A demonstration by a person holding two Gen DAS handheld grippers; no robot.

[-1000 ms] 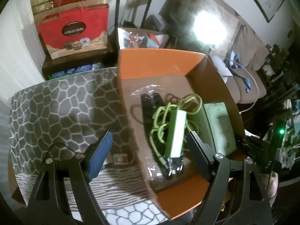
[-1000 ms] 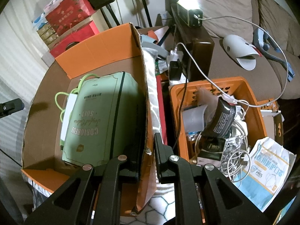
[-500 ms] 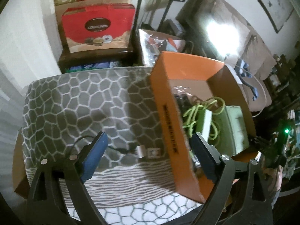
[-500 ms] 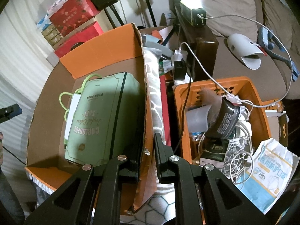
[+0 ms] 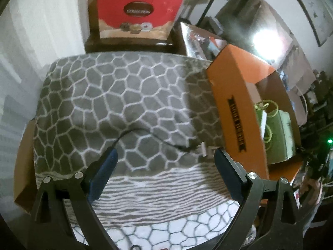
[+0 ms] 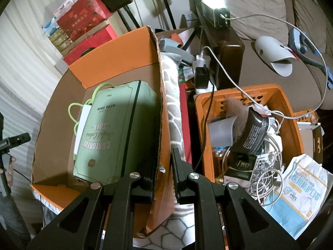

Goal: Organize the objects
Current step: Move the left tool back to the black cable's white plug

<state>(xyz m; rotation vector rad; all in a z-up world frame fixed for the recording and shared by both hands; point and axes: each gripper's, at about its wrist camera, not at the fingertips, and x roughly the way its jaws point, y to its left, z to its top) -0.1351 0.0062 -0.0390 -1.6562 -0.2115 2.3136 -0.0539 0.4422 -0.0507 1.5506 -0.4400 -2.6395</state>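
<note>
- Right gripper (image 6: 165, 179): the fingers are drawn narrow and clamp the near side wall of the orange cardboard box (image 6: 116, 48), one finger inside the wall and one outside.
- Left gripper (image 5: 164, 166): the fingers stand wide apart and hold nothing, above the patterned blanket (image 5: 116, 95).
- Box location: it rests on the blanket, at the right edge of the left wrist view, just beside an orange plastic basket (image 6: 289, 104) full of cables.
- Box contents: a green pack (image 6: 116, 133) lies flat inside, on top of a coiled green cable (image 6: 71, 108) and a white item.
- Handling, box: thin cardboard, probably light, with a wall that flexes and has a torn edge. A grip on one wall alone is likely to bend or tear it; supporting the opposite wall or the base is advisable.
- Handling, pack: appears soft and compressible; it may slide if the box tilts.
- A thin dark cable (image 5: 166, 141) lies on the blanket between the left fingers; it is limp and best taken at its plug end.
</note>
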